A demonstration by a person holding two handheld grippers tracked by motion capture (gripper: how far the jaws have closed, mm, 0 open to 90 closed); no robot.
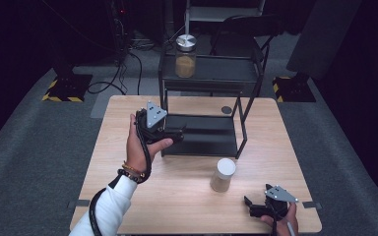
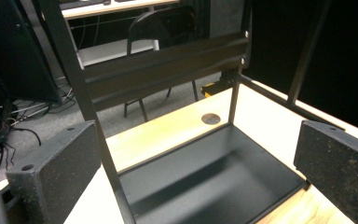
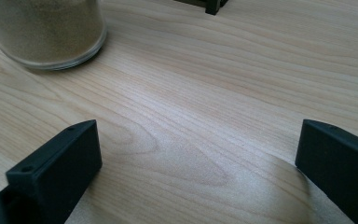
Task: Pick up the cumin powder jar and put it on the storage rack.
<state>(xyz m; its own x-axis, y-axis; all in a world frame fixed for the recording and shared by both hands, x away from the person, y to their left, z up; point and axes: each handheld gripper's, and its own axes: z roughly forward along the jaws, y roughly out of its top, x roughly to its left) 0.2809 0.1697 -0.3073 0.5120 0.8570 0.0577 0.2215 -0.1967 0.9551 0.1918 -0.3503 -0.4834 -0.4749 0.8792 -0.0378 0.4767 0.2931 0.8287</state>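
Note:
A black two-shelf rack [image 1: 204,142] stands on the far half of the wooden table [image 1: 177,196]. On its top shelf is a jar [image 1: 185,56] with a silver lid and tan contents. A second jar [image 1: 222,174] with a white lid stands on the table in front of the rack; in the right gripper view this jar [image 3: 46,32] is at the top left. My left gripper [image 1: 176,133] is held open at the rack's front left corner. In its own view the left gripper [image 2: 196,154] faces the bare lower shelf [image 2: 214,172]. My right gripper [image 1: 250,204] rests open and holds nothing near the front right edge, with bare wood between the jaws of the right gripper [image 3: 196,156].
A dark round spot [image 1: 226,109] marks the table behind the rack. One rack post [image 2: 88,107] crosses between the left jaws. A chair [image 1: 226,14] and cables [image 1: 123,73] lie on the grey floor beyond the table. Bare wood spreads across the table's front left.

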